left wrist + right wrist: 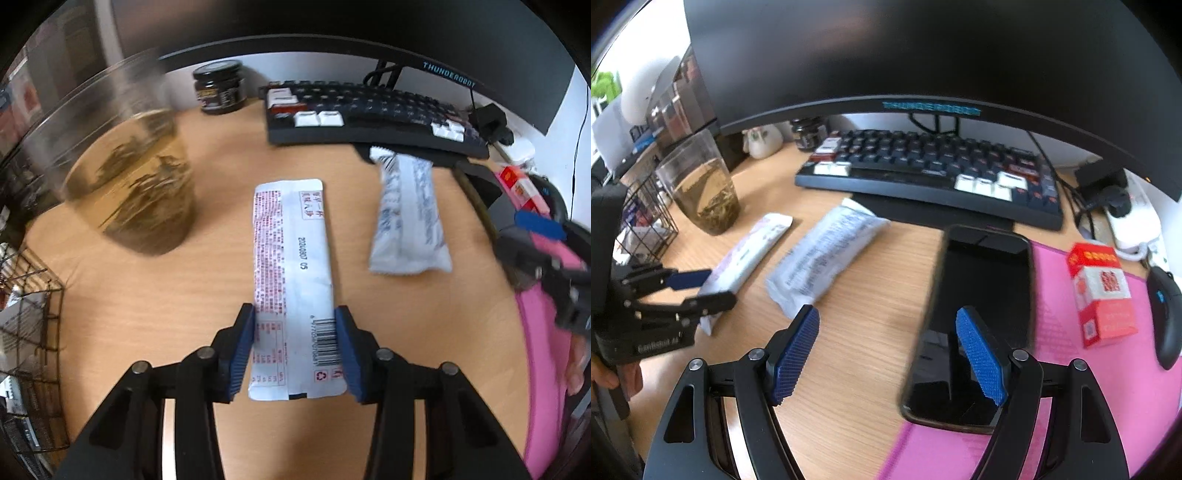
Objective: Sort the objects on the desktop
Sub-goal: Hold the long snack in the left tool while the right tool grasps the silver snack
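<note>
My left gripper (295, 343) is shut on the near end of a long white snack packet (291, 258) with red print and a barcode; the packet lies along the wooden desk (147, 295). The same packet (746, 258) and left gripper (698, 288) show in the right wrist view. A second, crinkled white packet (406, 218) lies to its right, also seen from the right wrist (823, 254). My right gripper (886, 354) is open and empty above the desk, its right finger over a black phone (979, 302).
A glass of tea (136, 184) stands left, a black wire basket (29, 332) at the desk's left edge. A dark jar (219, 86), keyboard (923, 170) and monitor (886, 55) are behind. A red-white box (1102, 295) and mouse (1167, 317) sit on a pink mat (1089, 406).
</note>
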A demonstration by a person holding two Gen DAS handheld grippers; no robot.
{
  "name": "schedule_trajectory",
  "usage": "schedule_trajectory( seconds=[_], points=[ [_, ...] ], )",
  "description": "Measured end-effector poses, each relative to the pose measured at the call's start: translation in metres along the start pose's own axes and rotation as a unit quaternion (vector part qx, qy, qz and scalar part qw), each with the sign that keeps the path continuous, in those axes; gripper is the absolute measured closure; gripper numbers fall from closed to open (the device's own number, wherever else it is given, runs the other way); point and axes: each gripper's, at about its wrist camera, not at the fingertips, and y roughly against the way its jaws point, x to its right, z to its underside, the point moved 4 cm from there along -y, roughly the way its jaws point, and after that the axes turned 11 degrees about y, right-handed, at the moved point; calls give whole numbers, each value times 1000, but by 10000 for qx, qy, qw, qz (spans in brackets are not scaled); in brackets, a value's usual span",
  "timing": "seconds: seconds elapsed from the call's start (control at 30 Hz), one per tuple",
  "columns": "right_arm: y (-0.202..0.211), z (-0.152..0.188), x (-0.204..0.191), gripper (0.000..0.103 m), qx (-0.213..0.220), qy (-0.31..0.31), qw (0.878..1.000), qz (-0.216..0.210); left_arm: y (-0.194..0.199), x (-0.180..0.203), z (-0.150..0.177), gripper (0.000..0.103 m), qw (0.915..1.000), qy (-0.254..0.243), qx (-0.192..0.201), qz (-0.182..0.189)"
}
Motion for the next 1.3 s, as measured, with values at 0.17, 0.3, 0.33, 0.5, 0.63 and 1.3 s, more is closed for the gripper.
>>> schedule_trajectory(
  seconds=[0.17, 0.3, 0.33, 0.5, 0.63, 1.3],
  points=[
    [-23, -19, -26, 25, -87, 29, 9999, 60, 11, -16, 15, 55, 9999, 60, -9, 83],
    [-51, -40, -32, 25, -275, -245, 9991, 224, 15, -25, 17, 55, 9998, 94, -31, 171],
    [-57, -44, -33, 25, -293, -280, 9988, 267, 16, -27, 17, 55, 9998, 83, -19, 153],
    [-80, -52, -44, 27, -370, -253, 9988, 201, 19, -37, 19, 55, 9995, 113, -18, 281],
    [-77, -46, -56, 63, -369, 94, 9988, 302, 20, -45, 19, 55, 9992, 252, -19, 324],
    [17, 31, -99, 63, -226, 576, 9980, -93, 48, -35, 45, 53, 9996, 192, -74, 181]
  ],
)
